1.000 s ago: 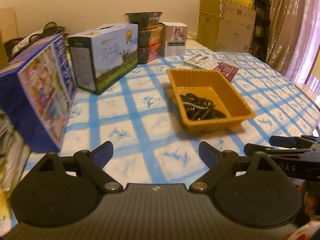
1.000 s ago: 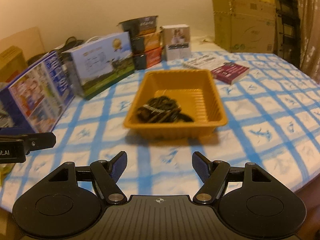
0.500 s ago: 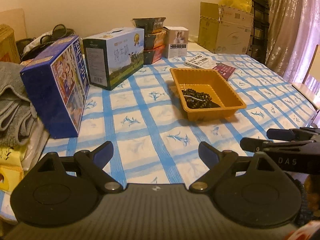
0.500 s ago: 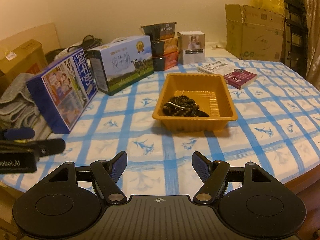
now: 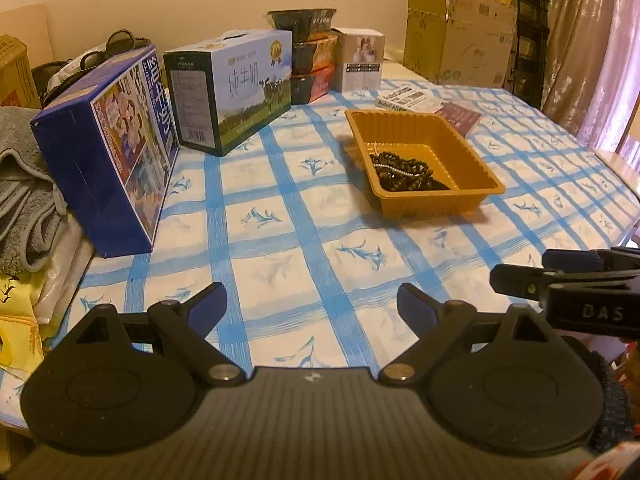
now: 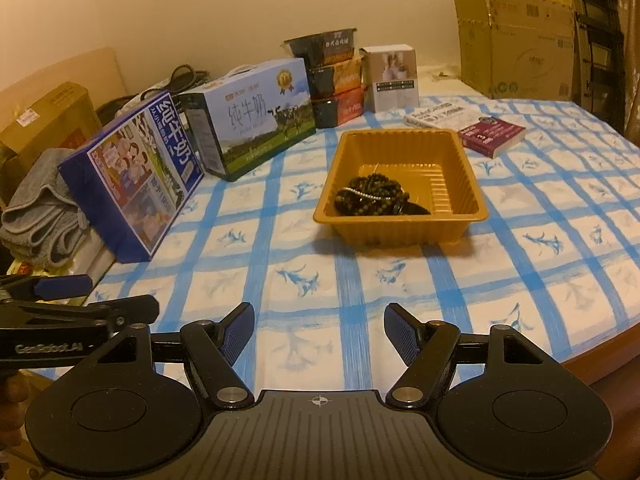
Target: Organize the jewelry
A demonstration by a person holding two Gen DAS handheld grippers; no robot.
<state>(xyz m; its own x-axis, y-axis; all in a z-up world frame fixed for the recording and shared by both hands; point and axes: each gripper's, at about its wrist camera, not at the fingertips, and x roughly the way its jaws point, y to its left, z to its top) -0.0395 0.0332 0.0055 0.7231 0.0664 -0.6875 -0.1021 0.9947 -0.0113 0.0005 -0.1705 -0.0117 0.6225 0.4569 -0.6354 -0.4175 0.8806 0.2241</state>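
Both grippers pulled back from orange tray (image 6: 400, 222) since a second ago — tray seen smaller, well apart. Left gripper (image 5: 312, 304) and right gripper (image 6: 319, 334) spread, nothing pinched. Bead jewelry (image 6: 370, 199) piled inside tray — task judged finished or paused. "纯牛奶" read on milk carton (image 6: 256, 120) left of tray; "DAS", "GenRobot.AI" read on gripper bodies.

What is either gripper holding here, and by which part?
Nothing. The left gripper and right gripper are open and empty; the dark beaded jewelry lies in the orange plastic tray.
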